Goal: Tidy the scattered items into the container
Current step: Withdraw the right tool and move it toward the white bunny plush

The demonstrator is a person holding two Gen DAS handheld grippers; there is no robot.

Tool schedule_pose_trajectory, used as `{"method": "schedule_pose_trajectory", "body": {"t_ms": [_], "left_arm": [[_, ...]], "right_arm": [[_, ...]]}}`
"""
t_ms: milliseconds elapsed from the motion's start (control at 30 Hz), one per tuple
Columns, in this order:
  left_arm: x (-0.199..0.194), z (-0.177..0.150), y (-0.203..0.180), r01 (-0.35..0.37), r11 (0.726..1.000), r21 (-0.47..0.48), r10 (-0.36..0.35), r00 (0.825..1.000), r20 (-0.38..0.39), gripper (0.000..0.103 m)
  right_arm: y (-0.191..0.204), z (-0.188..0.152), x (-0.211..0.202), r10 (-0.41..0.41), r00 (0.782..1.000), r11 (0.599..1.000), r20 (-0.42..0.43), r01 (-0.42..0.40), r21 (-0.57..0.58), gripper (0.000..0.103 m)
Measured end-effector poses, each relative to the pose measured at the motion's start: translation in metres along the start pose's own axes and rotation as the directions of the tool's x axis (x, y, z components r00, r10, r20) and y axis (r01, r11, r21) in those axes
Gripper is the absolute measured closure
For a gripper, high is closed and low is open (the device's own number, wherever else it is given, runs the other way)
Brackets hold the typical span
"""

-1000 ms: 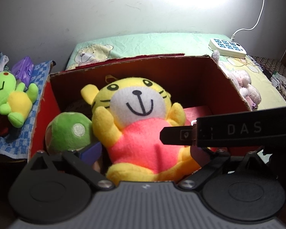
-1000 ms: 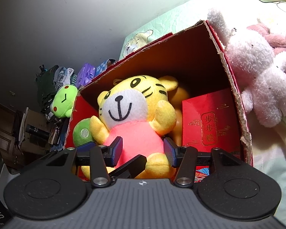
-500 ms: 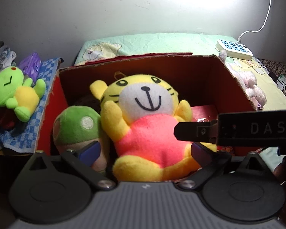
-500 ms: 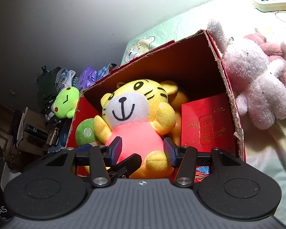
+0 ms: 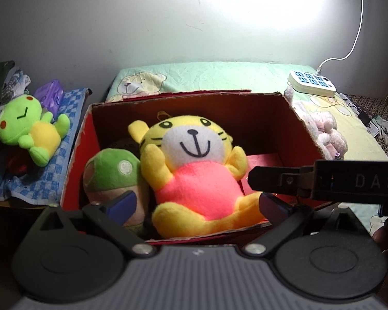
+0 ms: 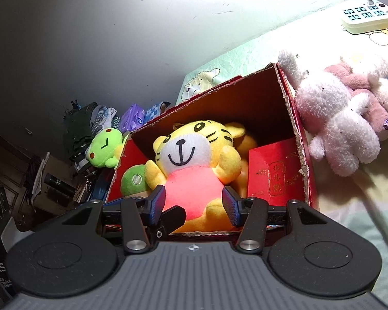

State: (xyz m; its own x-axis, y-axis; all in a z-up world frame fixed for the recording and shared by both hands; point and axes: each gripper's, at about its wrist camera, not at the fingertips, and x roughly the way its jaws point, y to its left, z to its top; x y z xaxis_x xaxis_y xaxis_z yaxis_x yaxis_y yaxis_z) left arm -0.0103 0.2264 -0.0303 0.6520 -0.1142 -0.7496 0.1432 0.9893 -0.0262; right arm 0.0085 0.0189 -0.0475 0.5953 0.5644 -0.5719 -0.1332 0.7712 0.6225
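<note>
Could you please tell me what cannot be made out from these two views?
- Box floor: both views, covered by the tiger.
- Mushroom toy base: left view, behind the left gripper finger; right view, mostly behind the tiger.
- Frog body: right view, hidden by the box wall.
- Envelope print: too small to read.

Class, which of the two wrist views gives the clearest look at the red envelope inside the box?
The right wrist view: the red envelope stands against the box's right wall, gold lettering visible. The left wrist view shows only a red strip behind the tiger plush, with the other gripper's finger in front of it.
</note>
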Motion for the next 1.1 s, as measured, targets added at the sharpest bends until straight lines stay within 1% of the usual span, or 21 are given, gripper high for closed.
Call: {"method": "schedule_pose_trajectory", "body": {"t_ms": [167,333,533,633,833,1000,1100], "left_arm": [[-0.006,0.001,-0.014,0.006,1.0,-0.002,-0.006,1.0,-0.002,0.002],[-0.012,0.0,-0.033,0.008,1.0,0.002,-0.008,1.0,0.002,0.002],[-0.016,0.003,-0.065,0.024,1.0,-0.001,-0.024,1.0,0.004,0.002],[-0.015,0.006,-0.08,0.057,0.998,-0.003,-0.057,0.998,-0.003,0.002],[-0.016,0.012,-0.12,0.085,0.996,0.023,-0.085,0.996,0.009,0.002],[-0.014,0.017,-0.154,0.112,0.992,0.056,-0.114,0.993,0.023,0.002],[-0.008,0.021,-0.176,0.159,0.985,0.074,-0.16,0.987,0.01,0.002]], "right_arm": [[-0.005,-0.001,-0.015,0.018,0.999,1.0,0.035,-0.017,-0.019,0.05],[-0.012,-0.002,-0.032,0.045,0.996,0.997,0.071,-0.041,-0.062,0.05],[-0.035,0.005,-0.055,0.067,0.993,0.997,0.092,-0.063,-0.047,0.05],[-0.051,0.006,-0.069,0.07,0.992,0.997,0.108,-0.067,-0.026,0.05],[-0.083,0.013,-0.095,0.054,0.988,0.998,0.146,-0.056,0.004,0.05],[-0.111,0.019,-0.113,0.022,0.986,0.999,0.166,-0.029,0.038,0.05],[-0.127,0.022,-0.122,0.003,0.985,0.998,0.173,-0.015,0.064,0.05]]}}
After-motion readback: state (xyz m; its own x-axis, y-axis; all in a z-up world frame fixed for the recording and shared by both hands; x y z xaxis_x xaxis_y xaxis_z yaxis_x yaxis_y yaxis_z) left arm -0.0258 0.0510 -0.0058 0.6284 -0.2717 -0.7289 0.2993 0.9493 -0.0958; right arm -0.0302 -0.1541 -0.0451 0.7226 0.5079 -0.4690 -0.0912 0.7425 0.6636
